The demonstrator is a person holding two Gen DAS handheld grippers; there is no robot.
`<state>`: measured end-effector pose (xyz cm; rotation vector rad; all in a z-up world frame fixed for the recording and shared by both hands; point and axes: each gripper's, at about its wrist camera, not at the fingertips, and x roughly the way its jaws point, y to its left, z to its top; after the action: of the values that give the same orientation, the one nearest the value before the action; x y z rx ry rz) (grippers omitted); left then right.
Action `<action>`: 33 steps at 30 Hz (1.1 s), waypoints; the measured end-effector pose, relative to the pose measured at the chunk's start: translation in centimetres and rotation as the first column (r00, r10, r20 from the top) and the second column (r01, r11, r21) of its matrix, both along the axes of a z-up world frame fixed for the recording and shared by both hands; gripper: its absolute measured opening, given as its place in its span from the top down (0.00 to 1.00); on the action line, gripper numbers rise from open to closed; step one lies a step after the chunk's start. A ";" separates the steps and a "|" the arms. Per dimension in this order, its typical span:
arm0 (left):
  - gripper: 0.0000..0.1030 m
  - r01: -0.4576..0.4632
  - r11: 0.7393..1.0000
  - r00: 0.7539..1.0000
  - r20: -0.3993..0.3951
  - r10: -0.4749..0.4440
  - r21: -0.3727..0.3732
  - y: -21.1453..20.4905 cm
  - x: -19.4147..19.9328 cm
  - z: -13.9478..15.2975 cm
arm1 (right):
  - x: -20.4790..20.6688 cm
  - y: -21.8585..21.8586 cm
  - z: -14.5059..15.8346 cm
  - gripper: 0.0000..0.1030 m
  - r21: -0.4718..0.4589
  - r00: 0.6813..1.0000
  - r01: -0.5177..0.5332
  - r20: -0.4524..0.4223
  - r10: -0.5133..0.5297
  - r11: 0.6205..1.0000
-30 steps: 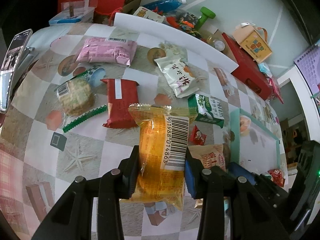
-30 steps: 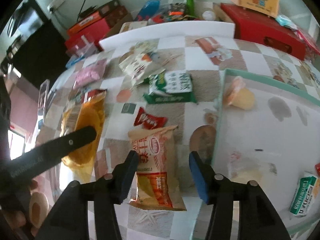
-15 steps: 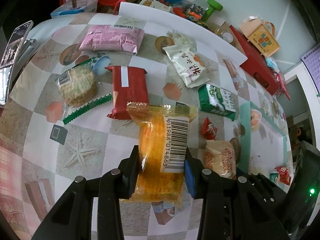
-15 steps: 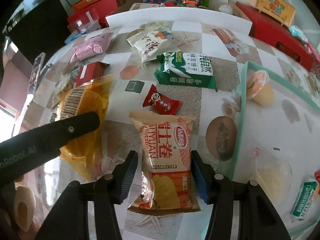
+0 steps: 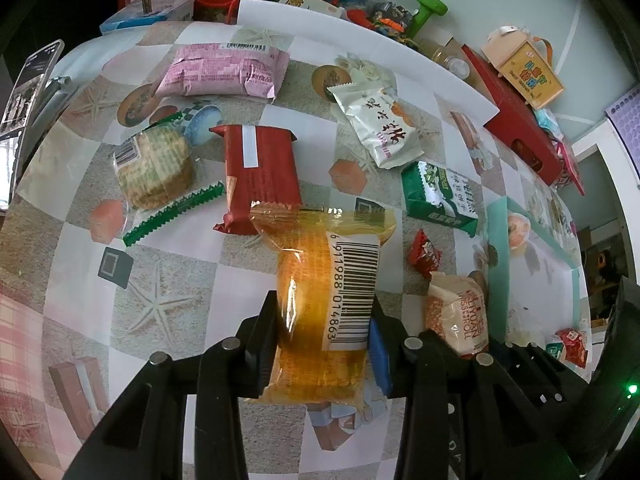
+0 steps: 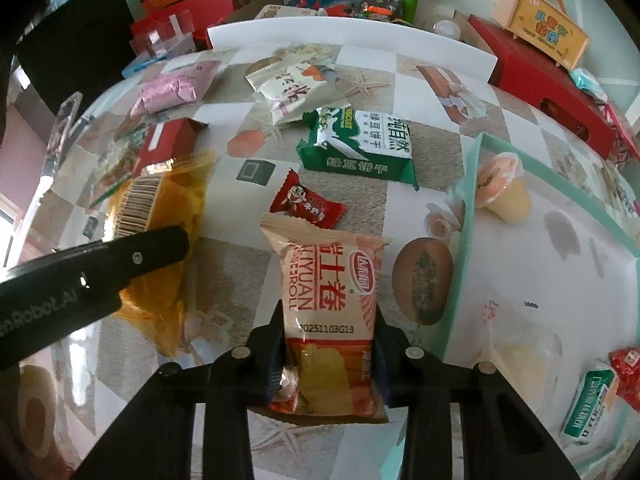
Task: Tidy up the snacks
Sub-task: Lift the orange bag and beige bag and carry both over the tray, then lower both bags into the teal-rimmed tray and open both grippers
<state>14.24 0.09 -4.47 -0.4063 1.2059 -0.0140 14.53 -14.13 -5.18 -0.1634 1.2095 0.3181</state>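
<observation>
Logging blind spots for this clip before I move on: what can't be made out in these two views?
- Lower end of the orange packet: left wrist view, hidden behind the left hand-held gripper.
- Bottom of the egg roll packet: right wrist view, covered by the closing right hand-held gripper.
- Small green packet in the tray: right wrist view, blurred near the edge, print unreadable.

Left claw (image 5: 323, 338) clamped, right claw (image 6: 330, 346) closing.
</observation>
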 end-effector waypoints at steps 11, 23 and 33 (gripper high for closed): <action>0.61 0.011 1.000 0.994 0.113 -0.009 -0.023 0.0 -0.8 3.2 | -0.2 -2.3 4.6 0.63 0.121 0.993 0.052 0.098 -0.064 0.991; 0.61 0.094 0.995 0.981 0.174 -0.089 -0.021 -3.3 -0.4 5.0 | 1.1 -12.5 6.4 0.63 0.134 0.935 0.310 0.137 -0.327 0.941; 0.61 0.293 0.956 0.941 0.181 -0.287 -0.008 -13.1 1.9 6.2 | 1.1 -24.3 5.6 0.63 0.128 0.800 0.574 0.127 -0.587 0.809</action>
<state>16.14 -13.04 1.69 -0.2485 1.0802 -0.3203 15.66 -38.44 0.40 0.2563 1.0248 -0.1871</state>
